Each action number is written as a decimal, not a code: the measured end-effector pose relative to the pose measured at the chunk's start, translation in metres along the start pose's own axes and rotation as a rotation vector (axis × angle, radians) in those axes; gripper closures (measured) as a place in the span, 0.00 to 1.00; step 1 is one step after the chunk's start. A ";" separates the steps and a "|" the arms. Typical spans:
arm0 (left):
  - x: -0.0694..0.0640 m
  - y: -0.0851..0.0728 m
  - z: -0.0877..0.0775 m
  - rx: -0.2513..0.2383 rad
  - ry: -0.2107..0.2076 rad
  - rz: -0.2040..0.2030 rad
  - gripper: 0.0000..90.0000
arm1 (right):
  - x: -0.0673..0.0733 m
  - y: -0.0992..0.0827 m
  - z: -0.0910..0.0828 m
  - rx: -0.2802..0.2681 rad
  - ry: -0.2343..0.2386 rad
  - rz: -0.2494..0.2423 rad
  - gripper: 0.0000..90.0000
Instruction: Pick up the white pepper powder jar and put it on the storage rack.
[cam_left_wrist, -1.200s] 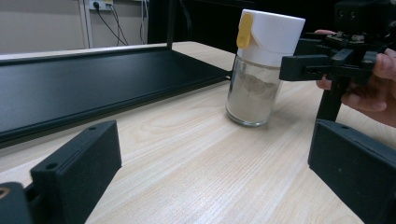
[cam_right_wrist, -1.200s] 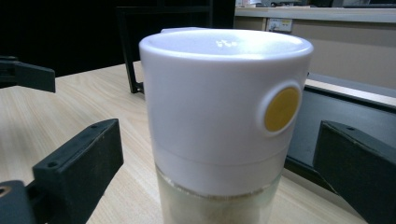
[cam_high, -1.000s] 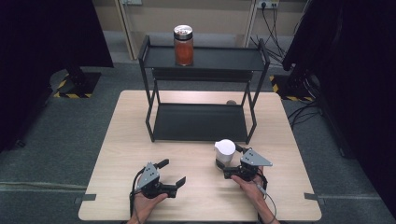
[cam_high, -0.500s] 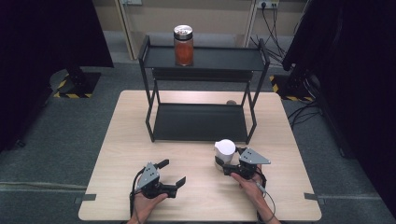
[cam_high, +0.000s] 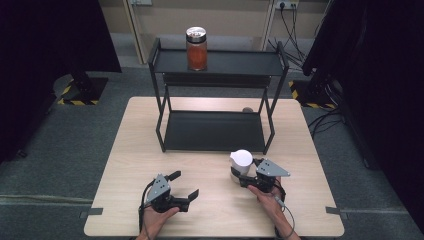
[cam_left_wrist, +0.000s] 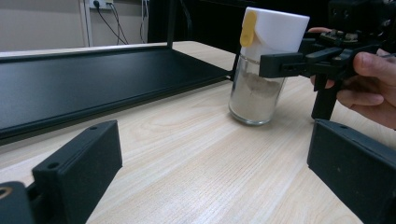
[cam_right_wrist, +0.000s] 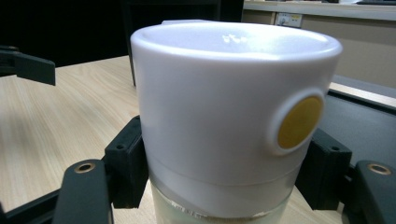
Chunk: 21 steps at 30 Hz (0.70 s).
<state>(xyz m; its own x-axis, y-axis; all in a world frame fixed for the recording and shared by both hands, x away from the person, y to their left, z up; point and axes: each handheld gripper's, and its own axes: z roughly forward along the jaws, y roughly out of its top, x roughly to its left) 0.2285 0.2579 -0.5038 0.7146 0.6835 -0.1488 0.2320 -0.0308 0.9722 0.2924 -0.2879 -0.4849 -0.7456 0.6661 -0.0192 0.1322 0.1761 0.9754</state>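
I see the white-capped jar (cam_high: 241, 165) standing on the table (cam_high: 125, 150) in the lower right of the high view, just in front of the black shelf rack (cam_high: 215, 131), and it sits between the jaws of my right gripper (cam_high: 243, 176). In the right gripper view the jar (cam_right_wrist: 233, 116) takes up the middle of the frame, with one black jaw pad against each side just below the white cap with its yellow button (cam_right_wrist: 299, 122); the jaws are clamped on the jar. In the left gripper view the same jar (cam_left_wrist: 261, 70) stands upright at upper right, its glass base on the wood, holding pale powder, with the right gripper (cam_left_wrist: 308, 63) gripping it from the right. My left gripper (cam_high: 185, 186) rests low in the lower left of the high view, jaws spread wide apart, holding nothing, well apart from the jar. A second jar with orange contents (cam_high: 196, 48) stands on the rack's top shelf, at the upper middle.
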 end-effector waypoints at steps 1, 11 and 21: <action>0.000 0.000 0.000 0.000 0.000 0.000 0.03 | 0.000 0.001 -0.001 -0.004 -0.001 0.001 0.34; 0.000 0.000 0.000 -0.001 -0.001 0.000 0.03 | 0.001 0.010 -0.006 -0.018 0.001 -0.001 0.34; 0.000 0.000 0.001 -0.001 -0.006 0.008 0.03 | 0.000 0.024 -0.011 -0.025 0.016 -0.008 0.34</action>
<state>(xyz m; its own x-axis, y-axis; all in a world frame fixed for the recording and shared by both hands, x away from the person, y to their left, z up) 0.2292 0.2575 -0.5042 0.7208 0.6785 -0.1419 0.2255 -0.0360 0.9736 0.2883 -0.2911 -0.4595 -0.7568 0.6533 -0.0236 0.1104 0.1633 0.9804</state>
